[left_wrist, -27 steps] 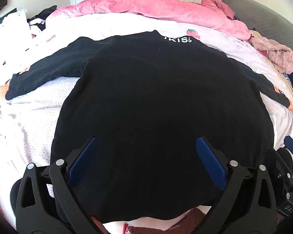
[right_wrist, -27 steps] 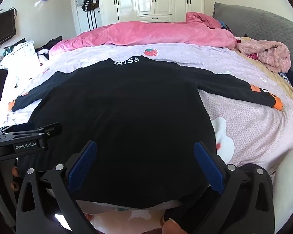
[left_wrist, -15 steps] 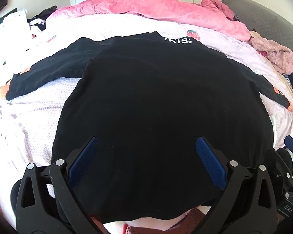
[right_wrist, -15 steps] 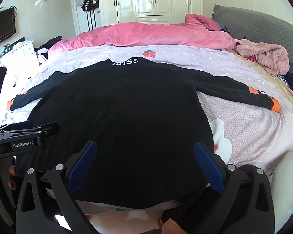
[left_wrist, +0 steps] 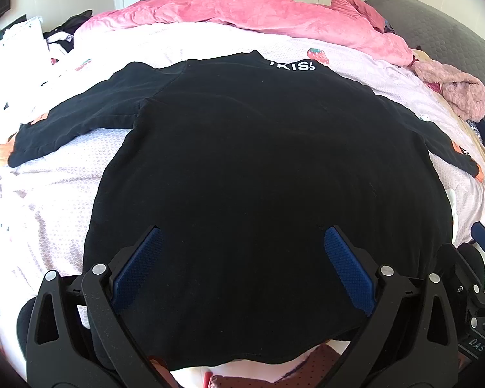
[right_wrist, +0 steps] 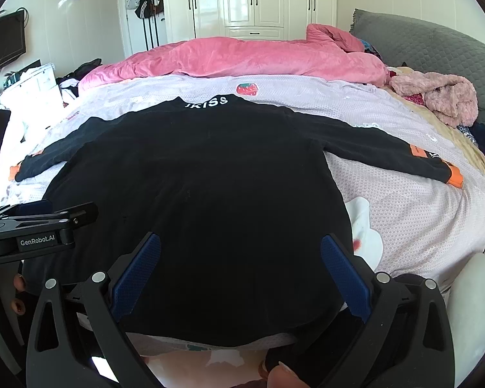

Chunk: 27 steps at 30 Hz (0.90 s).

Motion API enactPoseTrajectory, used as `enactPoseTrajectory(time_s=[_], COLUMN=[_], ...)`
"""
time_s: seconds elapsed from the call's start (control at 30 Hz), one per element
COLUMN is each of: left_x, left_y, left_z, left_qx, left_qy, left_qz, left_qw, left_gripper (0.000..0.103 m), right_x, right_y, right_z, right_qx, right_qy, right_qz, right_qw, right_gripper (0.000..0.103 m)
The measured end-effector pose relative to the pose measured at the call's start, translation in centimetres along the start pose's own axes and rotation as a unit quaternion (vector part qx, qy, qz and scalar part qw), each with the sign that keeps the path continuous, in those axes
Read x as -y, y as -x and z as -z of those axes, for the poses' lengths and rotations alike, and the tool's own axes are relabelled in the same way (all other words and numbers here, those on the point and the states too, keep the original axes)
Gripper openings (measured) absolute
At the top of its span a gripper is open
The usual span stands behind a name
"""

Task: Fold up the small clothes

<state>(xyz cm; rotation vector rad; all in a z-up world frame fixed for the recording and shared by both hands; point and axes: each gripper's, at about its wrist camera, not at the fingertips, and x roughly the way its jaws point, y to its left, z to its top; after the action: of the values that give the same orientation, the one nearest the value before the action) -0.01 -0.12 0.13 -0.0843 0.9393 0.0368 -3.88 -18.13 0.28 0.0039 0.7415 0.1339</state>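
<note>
A black long-sleeved top lies flat on the bed, back up, white letters at the collar, both sleeves spread out with orange cuffs. My left gripper hovers open above the hem's left half, nothing between its blue pads. My right gripper stands open over the hem's right half, also holding nothing. The left gripper's body shows at the left edge of the right wrist view.
A pink quilt is bunched along the far side of the bed. A fluffy pink garment and dark clothes lie at the right by a grey headboard. White wardrobes stand behind. The pale sheet surrounds the top.
Both views have tilted up slightly, so the top sits a little lower in frame. The top itself has not moved, and both grippers stay open.
</note>
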Motion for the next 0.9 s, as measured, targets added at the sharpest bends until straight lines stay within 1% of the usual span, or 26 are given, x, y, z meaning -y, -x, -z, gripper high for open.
enactPoseTrajectory(time_s=[0.9], left_x=[0.09], left_y=[-0.06], left_z=[0.04], left_qx=[0.001], left_qy=[-0.002], left_qz=[0.001], left_qw=[1.0000], left_gripper=[0.094], right_x=[0.31], right_y=[-0.06], right_z=[-0.06], right_qx=[0.002], right_qy=[-0.002], right_qz=[0.001], right_qw=[1.000], right_gripper=[0.099])
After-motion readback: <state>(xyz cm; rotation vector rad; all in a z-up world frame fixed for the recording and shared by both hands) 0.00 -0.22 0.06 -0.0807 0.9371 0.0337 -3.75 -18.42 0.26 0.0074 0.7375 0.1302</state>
